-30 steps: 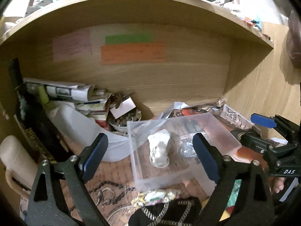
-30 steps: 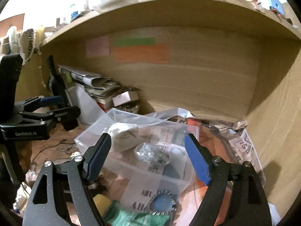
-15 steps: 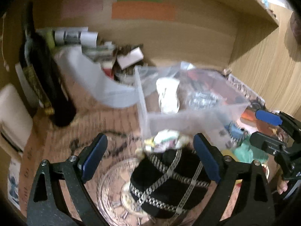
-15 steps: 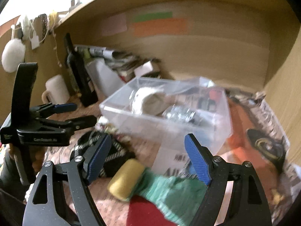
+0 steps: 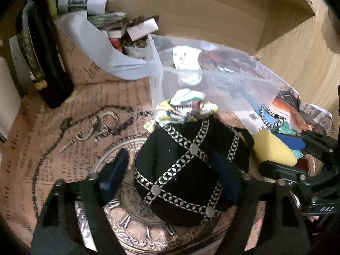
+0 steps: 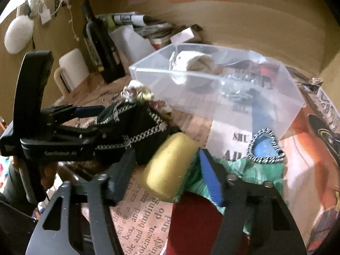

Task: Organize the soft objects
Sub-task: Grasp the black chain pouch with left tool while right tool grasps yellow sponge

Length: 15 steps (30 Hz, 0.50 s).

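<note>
A black cloth with silver chain bands [image 5: 187, 170] lies on the printed paper, also in the right wrist view [image 6: 136, 127]. My left gripper [image 5: 170, 174] is open, its jaws either side of the cloth. A yellow sponge [image 6: 167, 165] lies between the open jaws of my right gripper [image 6: 165, 174]; it also shows in the left wrist view [image 5: 272, 148]. A clear plastic box [image 6: 223, 85] behind holds a white rolled cloth [image 6: 191, 65] and crumpled foil [image 6: 238, 82]. A floral cloth [image 5: 187, 108] lies against the box [image 5: 212, 74].
A dark bottle [image 5: 40, 59] and a white mug [image 6: 72, 68] stand at the left. Papers and a small dish [image 5: 136, 44] pile at the back wall. Green cloth [image 6: 255, 170], a blue chain-edged pouch [image 6: 265, 146] and a red piece [image 6: 191, 223] lie at the right.
Both grippers have dropped down and forward. The left now straddles the black cloth, the right straddles the yellow sponge. Both stay open.
</note>
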Motion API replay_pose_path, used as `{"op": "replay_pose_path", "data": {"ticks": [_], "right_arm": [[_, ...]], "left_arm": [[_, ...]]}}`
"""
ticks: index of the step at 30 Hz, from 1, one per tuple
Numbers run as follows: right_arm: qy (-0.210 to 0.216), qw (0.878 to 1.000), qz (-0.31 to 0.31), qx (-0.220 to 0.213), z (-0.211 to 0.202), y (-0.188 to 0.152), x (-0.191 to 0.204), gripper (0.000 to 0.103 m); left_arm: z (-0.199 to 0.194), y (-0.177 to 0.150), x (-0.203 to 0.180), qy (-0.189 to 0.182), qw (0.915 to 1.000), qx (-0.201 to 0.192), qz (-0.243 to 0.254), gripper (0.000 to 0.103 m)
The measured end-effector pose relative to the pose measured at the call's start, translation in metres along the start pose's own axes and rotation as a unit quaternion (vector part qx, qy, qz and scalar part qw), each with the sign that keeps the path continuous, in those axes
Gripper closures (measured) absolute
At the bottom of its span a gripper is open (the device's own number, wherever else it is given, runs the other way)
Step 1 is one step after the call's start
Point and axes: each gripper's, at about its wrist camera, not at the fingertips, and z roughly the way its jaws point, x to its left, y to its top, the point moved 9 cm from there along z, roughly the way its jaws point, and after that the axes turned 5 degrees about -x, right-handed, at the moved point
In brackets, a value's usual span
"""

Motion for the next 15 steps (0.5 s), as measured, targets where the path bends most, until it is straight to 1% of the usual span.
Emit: {"op": "replay_pose_path", "data": {"ticks": [1,3,5,7,10,15], "right_arm": [[-0.002,1.000,-0.002,0.001,0.000,-0.001,0.000,0.055],[-0.004,1.000,-0.002,0.002,0.001,-0.002,-0.001,0.059],[-0.004,1.000,0.002,-0.002,0.000,-0.001,-0.003,0.062],[-0.005,1.000,0.004,-0.007,-0.003,0.000,-0.004,0.065],[-0.004,1.000,0.008,-0.016,-0.006,0.004,-0.005,0.066],[-0.006,0.999,0.012,-0.034,-0.015,0.013,-0.007,0.066]], "left_arm": [[0.002,-0.002,0.000,-0.007,1.0000,0.005,-0.004,0.035],[0.005,-0.003,0.001,-0.010,0.9999,0.006,-0.009,0.037],[0.003,-0.003,0.001,-0.016,0.9998,0.004,-0.009,0.042],[0.001,-0.004,-0.001,-0.021,0.9997,0.002,-0.009,0.050],[-0.004,-0.003,-0.004,-0.026,0.9997,-0.004,0.001,0.058],[-0.018,0.004,-0.009,-0.023,0.9992,-0.025,0.021,0.065]]}}
